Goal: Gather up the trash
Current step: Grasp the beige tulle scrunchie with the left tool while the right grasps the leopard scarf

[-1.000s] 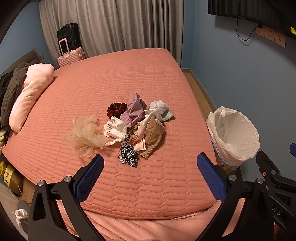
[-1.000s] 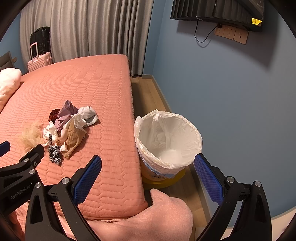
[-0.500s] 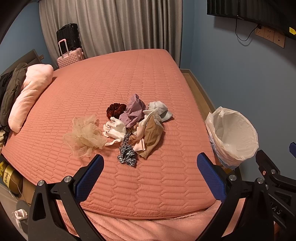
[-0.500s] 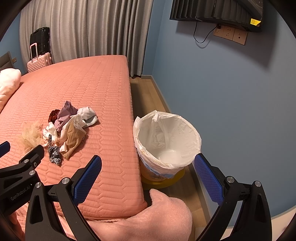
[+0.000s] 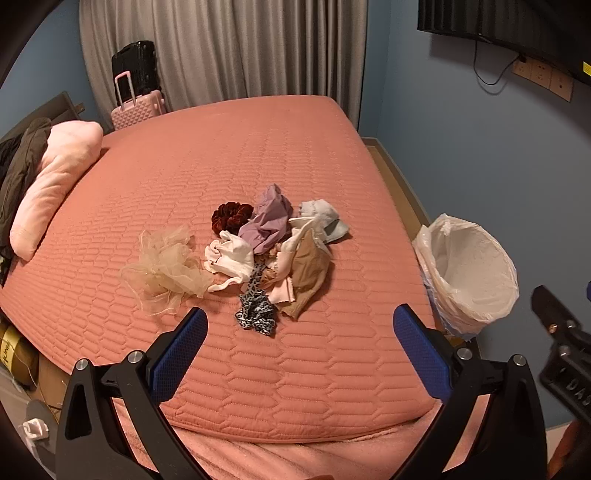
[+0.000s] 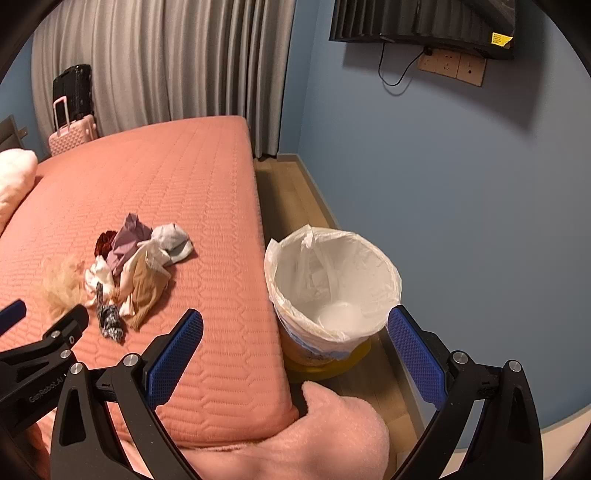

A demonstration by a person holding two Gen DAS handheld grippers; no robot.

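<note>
Salmon quilted bed (image 5: 258,155) carries a heap of fabric scraps (image 5: 258,254) near its middle. Right of the bed, on the floor, stands a white-lined bin (image 6: 332,288). The left gripper (image 5: 299,347) and right gripper (image 6: 295,343) hover near the foot, both spread wide, empty.

Dim warm indoor light, soft shadows under the wall TV (image 6: 421,22). Sharp centre, heavy fisheye bending, black vignette corners.
</note>
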